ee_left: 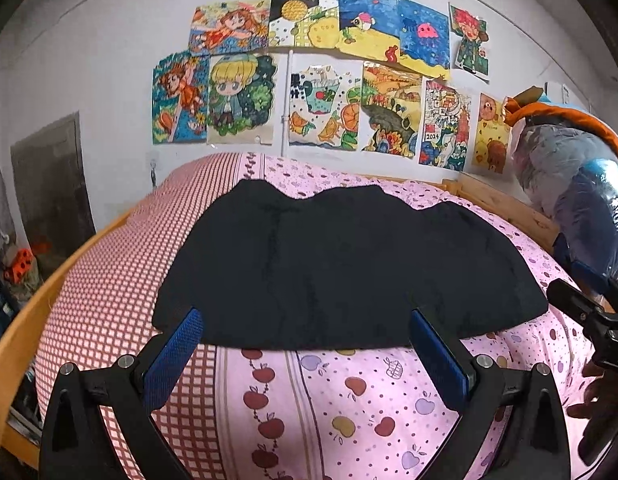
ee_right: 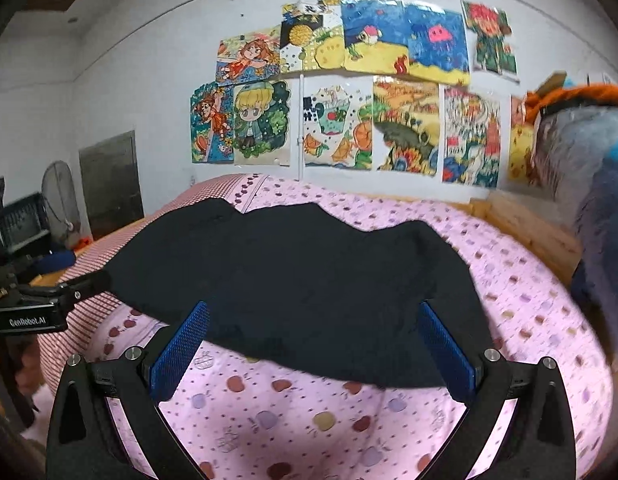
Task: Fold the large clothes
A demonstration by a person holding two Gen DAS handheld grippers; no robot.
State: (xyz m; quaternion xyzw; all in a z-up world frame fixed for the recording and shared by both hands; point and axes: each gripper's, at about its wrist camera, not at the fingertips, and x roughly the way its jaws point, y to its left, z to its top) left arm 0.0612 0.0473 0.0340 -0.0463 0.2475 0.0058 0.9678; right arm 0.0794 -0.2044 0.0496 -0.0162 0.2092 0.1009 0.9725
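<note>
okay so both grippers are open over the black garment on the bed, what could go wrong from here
1. The black garment lies on a soft pink sheet; a low pinch by the left gripper or right gripper may catch sheet too.
2. The garment's near edge is wavy, so a fold may come out crooked.
3. The grippers are close together and might collide.

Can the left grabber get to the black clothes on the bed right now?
Probably yes. The left gripper is open, and the near edge of the black garment lies spread on the pink bedsheet right by its fingertips. Nothing sits in between.
</note>
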